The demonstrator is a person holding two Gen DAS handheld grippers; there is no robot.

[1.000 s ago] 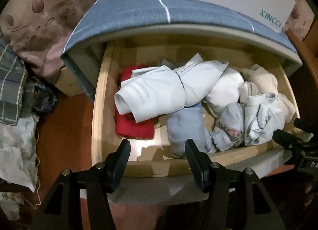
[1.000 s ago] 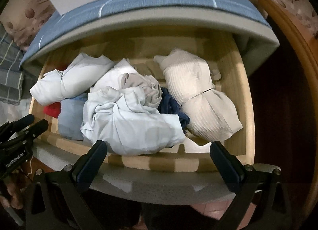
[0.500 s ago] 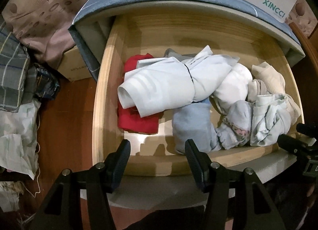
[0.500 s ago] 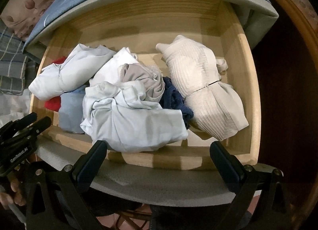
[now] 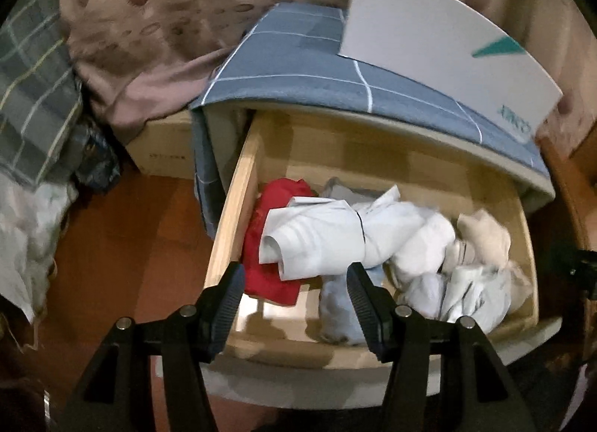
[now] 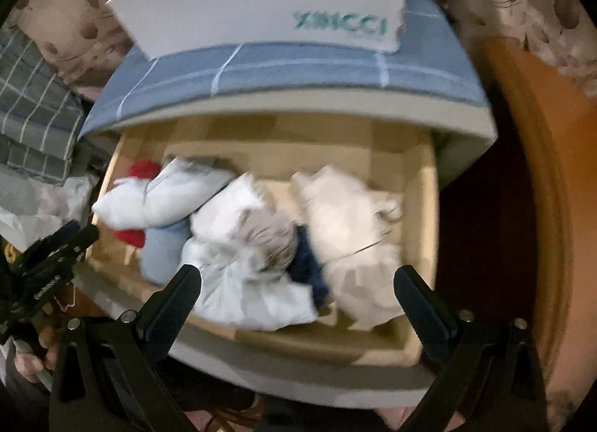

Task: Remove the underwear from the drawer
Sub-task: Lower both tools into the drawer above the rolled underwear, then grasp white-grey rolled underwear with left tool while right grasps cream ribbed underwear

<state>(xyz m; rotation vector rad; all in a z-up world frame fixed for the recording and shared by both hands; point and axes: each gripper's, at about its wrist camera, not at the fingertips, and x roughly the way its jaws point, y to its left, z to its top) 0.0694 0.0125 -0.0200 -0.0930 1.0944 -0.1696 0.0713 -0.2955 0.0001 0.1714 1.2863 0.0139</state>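
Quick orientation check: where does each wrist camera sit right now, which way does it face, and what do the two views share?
Left wrist: on the left gripper, angled steeply down at the drawer's left half, red garment; only its own open fingers show.
Right wrist: on the right gripper, looking steeply down at the right half, cream bundle; own open fingers, plus the left gripper and a hand at left.
Shared: drawer, white rolled bundle, white box.
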